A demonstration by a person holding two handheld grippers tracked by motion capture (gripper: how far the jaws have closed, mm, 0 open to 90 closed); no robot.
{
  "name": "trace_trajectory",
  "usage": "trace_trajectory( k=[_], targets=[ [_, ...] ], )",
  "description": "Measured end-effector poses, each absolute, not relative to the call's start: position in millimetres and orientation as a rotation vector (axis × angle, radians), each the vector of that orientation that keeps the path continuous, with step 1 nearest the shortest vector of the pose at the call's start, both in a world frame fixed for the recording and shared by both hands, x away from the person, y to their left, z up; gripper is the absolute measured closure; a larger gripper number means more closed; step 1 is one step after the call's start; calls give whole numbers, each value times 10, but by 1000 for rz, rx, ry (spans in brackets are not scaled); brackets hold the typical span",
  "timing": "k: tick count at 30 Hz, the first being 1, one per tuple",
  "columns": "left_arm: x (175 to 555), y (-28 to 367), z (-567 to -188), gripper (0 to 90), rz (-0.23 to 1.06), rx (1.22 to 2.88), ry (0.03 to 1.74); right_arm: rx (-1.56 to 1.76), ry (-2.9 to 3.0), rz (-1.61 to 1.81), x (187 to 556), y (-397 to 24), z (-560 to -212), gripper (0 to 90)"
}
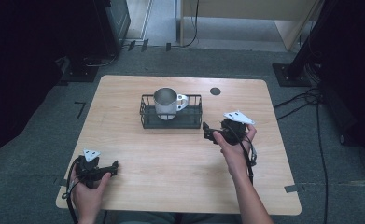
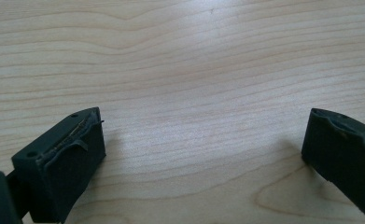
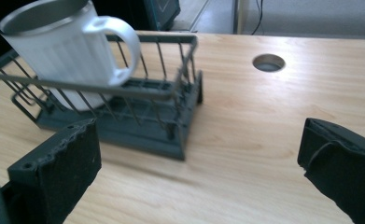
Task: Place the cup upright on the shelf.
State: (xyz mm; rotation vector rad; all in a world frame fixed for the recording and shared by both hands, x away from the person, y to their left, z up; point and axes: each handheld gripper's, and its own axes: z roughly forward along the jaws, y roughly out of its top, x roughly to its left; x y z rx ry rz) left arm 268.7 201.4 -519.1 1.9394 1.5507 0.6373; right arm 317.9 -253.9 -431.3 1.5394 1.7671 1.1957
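One black wire basket [image 1: 171,122] sits at the upper centre of the high view on the light wooden table [image 1: 180,168], and it holds one white ribbed mug with a metal-lined inside [image 1: 166,103], upright, its handle turned to the right. In the right gripper view the mug leans into the upper left corner. The right gripper [image 1: 212,133], just right of the basket, has its jaws wide apart with nothing between them. The left gripper [image 1: 113,167], at the lower left, also stands with its jaws apart over bare wood
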Motion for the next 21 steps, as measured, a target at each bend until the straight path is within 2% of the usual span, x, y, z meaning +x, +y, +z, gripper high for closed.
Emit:
trace_trajectory(
  k=[8,21],
  targets=[
    [2687,2015,-5190,0,637,1943,1550,1567,1746,1178,2945,-2864,-4509,0],
    [2687,2015,-5190,0,637,1942,1550,1587,1742,1125,2683,-3156,-4747,0]
  ],
)
